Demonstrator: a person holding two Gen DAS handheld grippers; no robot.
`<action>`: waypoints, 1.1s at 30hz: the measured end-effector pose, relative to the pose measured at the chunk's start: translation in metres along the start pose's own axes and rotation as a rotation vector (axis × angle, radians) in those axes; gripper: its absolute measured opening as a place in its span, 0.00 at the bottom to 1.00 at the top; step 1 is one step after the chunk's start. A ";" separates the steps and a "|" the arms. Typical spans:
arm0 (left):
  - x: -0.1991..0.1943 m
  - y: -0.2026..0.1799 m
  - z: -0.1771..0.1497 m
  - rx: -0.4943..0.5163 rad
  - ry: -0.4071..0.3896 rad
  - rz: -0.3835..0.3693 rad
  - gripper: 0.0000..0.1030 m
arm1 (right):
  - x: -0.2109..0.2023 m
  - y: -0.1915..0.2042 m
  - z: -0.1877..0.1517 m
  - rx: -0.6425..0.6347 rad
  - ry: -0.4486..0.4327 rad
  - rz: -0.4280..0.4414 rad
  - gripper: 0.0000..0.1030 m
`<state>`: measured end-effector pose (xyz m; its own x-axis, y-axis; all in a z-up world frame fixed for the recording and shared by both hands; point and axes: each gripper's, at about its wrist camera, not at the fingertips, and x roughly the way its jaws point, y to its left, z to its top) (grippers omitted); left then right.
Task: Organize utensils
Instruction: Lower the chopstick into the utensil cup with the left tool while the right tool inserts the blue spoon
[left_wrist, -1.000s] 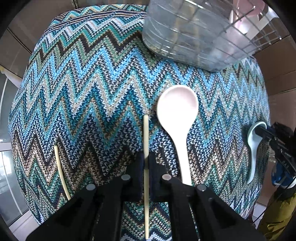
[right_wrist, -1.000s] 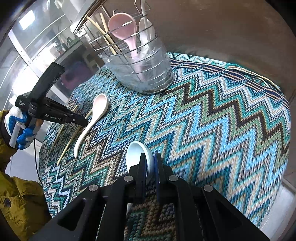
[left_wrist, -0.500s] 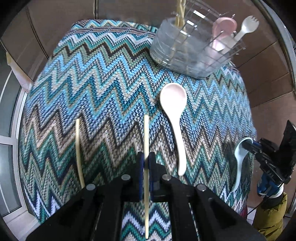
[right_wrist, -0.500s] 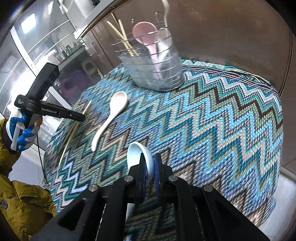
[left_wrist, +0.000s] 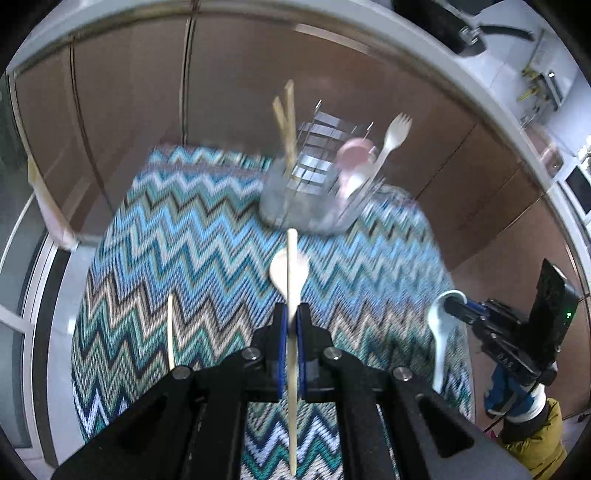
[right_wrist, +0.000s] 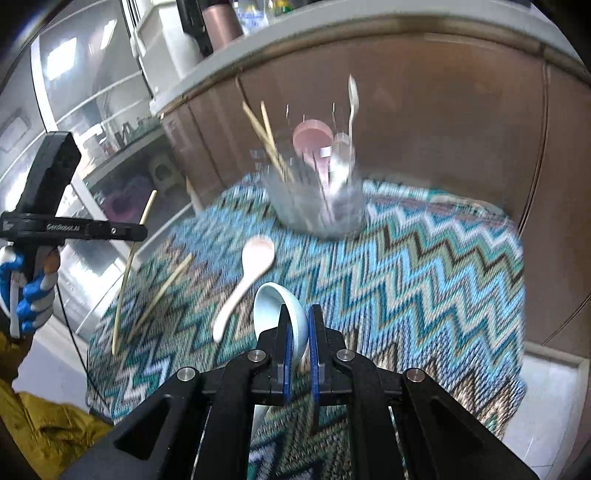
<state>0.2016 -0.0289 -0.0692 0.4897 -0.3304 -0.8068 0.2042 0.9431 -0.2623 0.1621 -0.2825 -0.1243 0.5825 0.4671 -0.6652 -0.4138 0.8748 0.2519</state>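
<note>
A thin pale chopstick (left_wrist: 292, 280) is pinched between the fingers of the left gripper (left_wrist: 291, 317), lifted clear of the cloth; it passes through the jaws, and its lower end hangs below them. From the right wrist view this chopstick (right_wrist: 135, 254) slants down from the gripper's tip over the left edge of the table. The right gripper (right_wrist: 298, 325) has its pads pressed on a light blue spoon (right_wrist: 275, 306), bowl forward; the spoon's handle is mostly hidden under the gripper body.

On the zigzag cloth (left_wrist: 192, 251) a second chopstick (left_wrist: 170, 332) lies flat, with its near end cut off by the left gripper's body. A white spoon (right_wrist: 247, 273) lies near it, bowl toward the wire basket (right_wrist: 317, 199). From the left wrist this spoon is half covered by the held chopstick.

The basket stands at the far side of the table and is blurred. In it I can make out two chopsticks (left_wrist: 286, 122), a pink spoon (right_wrist: 312, 134) and a pale fork (left_wrist: 391, 138); the rest is not clear.

A hand in a blue and white glove (right_wrist: 27, 288) holds the left gripper's handle, above a yellow sleeve (right_wrist: 40, 428).
</note>
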 end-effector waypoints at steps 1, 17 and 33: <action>-0.004 -0.003 0.003 0.005 -0.020 -0.003 0.04 | -0.002 0.002 0.006 -0.004 -0.021 -0.010 0.08; -0.060 -0.014 0.094 -0.044 -0.356 -0.096 0.04 | -0.019 0.024 0.124 -0.072 -0.439 -0.255 0.08; -0.020 -0.027 0.169 -0.072 -0.682 -0.040 0.04 | 0.040 0.019 0.165 -0.078 -0.674 -0.474 0.08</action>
<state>0.3293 -0.0537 0.0435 0.9121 -0.2916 -0.2883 0.1876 0.9219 -0.3389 0.2927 -0.2264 -0.0305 0.9918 0.0495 -0.1182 -0.0517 0.9985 -0.0157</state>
